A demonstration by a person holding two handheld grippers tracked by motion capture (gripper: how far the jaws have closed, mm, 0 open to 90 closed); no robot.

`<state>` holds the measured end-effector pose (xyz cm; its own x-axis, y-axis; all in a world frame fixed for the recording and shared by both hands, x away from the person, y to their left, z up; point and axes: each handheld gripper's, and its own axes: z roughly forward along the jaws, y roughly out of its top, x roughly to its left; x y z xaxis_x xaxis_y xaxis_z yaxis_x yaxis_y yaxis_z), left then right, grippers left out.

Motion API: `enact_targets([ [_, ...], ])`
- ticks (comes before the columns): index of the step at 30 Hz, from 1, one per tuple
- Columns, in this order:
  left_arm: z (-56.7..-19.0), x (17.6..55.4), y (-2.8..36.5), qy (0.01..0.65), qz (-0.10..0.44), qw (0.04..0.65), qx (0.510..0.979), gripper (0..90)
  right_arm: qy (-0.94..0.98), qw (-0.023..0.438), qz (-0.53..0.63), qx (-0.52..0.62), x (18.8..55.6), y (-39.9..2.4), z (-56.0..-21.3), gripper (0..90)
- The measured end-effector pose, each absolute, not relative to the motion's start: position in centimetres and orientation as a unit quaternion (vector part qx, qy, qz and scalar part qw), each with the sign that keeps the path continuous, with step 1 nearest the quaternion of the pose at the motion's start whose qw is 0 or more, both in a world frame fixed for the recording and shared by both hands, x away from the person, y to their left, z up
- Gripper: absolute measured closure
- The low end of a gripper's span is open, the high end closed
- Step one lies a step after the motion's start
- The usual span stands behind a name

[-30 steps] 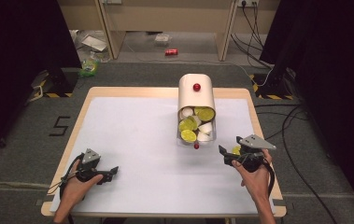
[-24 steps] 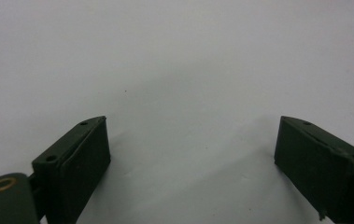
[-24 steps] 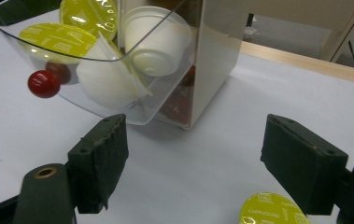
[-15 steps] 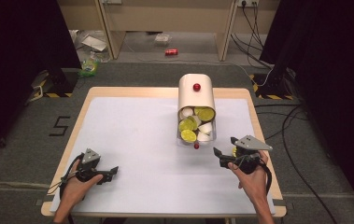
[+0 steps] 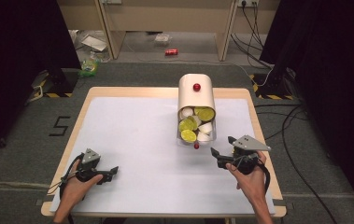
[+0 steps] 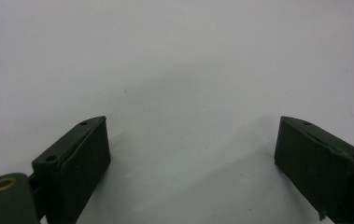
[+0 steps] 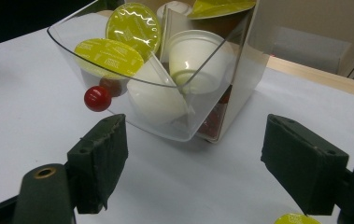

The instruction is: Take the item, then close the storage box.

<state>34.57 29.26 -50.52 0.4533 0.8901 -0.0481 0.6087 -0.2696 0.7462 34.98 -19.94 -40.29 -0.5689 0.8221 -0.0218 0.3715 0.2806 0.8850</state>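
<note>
Fingers of both grippers stand spread with nothing between them. The right gripper hovers just right of and below the dispenser's open drawer, its black pads wide apart and aimed at the clear plastic drawer; the left gripper rests low over the white table near the front left corner, well apart from everything, its jaws parted over bare surface.

The work in hand looks like loading coffee capsules into the cream-coloured capsule dispenser that stands toward the far right of the table. Its transparent drawer is tipped open toward the person and already holds a good pile — yellow-lidded capsules and white ones lying at all angles. A small red knob sits on the drawer's front edge, and another red knob on the dispenser's top.

One yellow capsule peeks in at the bottom edge of the right gripper view, on the table just beside that gripper — outside the drawer. My judgement: most of the loading is done, and what is left is this stray capsule, then probably pushing the drawer shut by its knob. Whether other capsules lie outside, I cannot tell.
</note>
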Motion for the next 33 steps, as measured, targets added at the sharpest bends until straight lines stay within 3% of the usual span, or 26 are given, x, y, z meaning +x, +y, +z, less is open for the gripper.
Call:
enact_targets([
  [33,-50.5,34.6,29.2,0.485,0.196,0.36,0.773,9.9,0.768,0.257,0.439,0.39,36.9,-17.9,-41.0,21.2],
])
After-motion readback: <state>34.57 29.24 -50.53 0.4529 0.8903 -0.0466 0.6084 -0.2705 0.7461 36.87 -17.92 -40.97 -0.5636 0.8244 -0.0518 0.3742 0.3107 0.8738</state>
